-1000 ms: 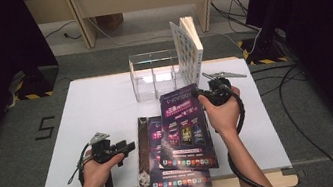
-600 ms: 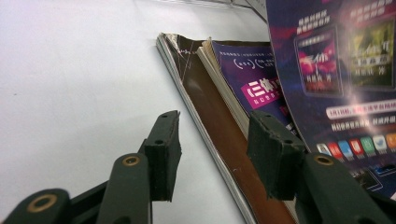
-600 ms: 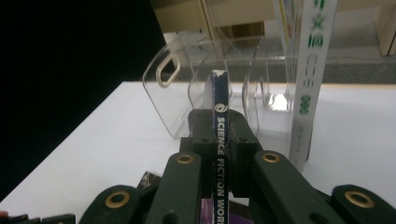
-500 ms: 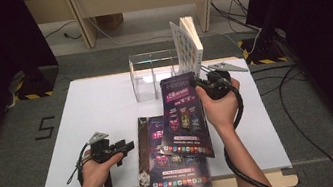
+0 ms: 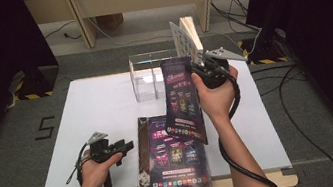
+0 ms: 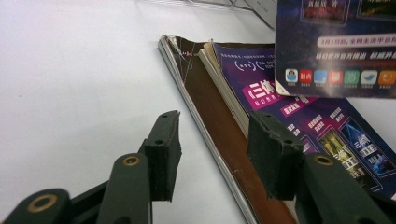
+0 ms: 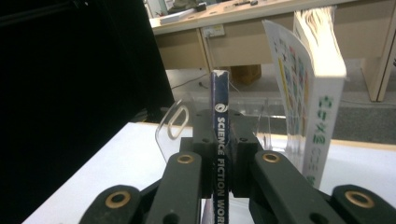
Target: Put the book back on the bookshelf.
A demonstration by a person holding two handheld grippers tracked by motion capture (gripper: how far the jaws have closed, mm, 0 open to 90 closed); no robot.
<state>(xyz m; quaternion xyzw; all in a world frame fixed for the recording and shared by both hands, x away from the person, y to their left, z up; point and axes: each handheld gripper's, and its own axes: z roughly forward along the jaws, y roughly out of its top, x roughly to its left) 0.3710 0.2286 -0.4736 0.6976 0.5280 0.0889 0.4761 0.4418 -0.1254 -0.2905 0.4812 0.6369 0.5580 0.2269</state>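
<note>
Holding magazine [image 5: 182, 101] aloft by spine, right gripper [image 5: 199, 69] jaws clenched | left gripper [image 5: 123, 146] low on table [image 5: 91, 110], jaws apart, prob. empty

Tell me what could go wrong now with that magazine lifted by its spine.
The right tool pinches the magazine only at its spine, so its hanging pages may swing or slip out. It could also clip the white book standing in the clear holder, or snag the stack lying beneath it.

magazine [image 5: 183, 98] above stack [image 5: 172, 156], rack [image 5: 151, 75] behind
</note>
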